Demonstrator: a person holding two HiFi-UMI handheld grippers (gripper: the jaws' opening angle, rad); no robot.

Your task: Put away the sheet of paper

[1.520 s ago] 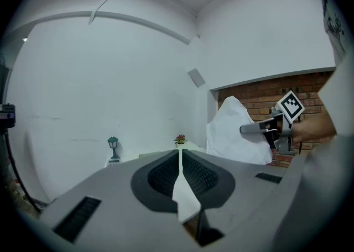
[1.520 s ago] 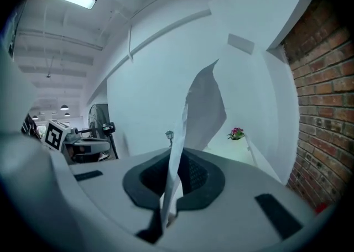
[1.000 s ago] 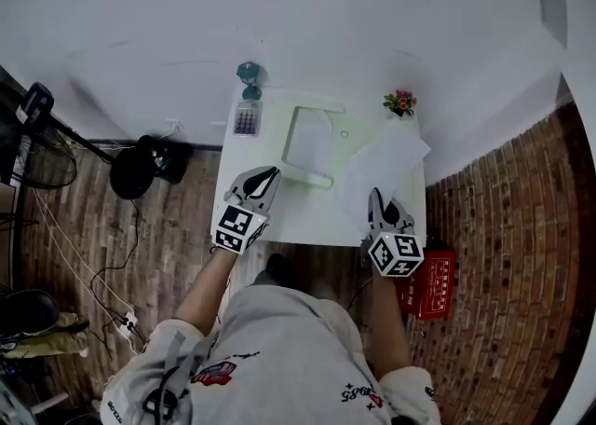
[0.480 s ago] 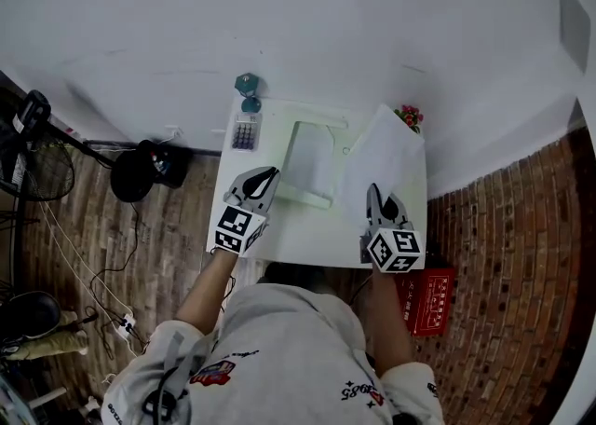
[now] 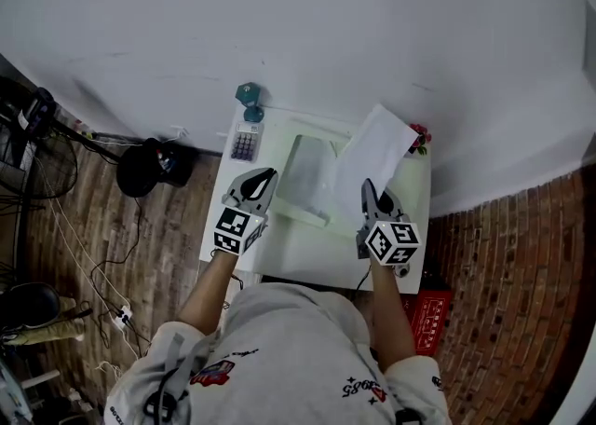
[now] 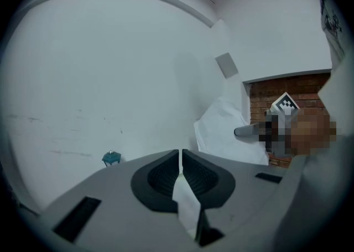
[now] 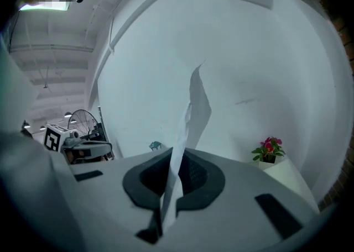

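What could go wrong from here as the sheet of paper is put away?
The right gripper pinches the sheet of paper at one edge only, so it may flop, crease or slip. In the head view its far corner appears close to the flower pot and could tip it.

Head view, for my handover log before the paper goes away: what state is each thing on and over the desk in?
Paper: held up off the desk, standing on edge.
Right gripper: shut on the paper's lower edge.
Left gripper: shut, empty.
Tray: flat on the desk, partly behind the paper.
Calculator: lying flat, untouched.
Flower: upright in its pot.
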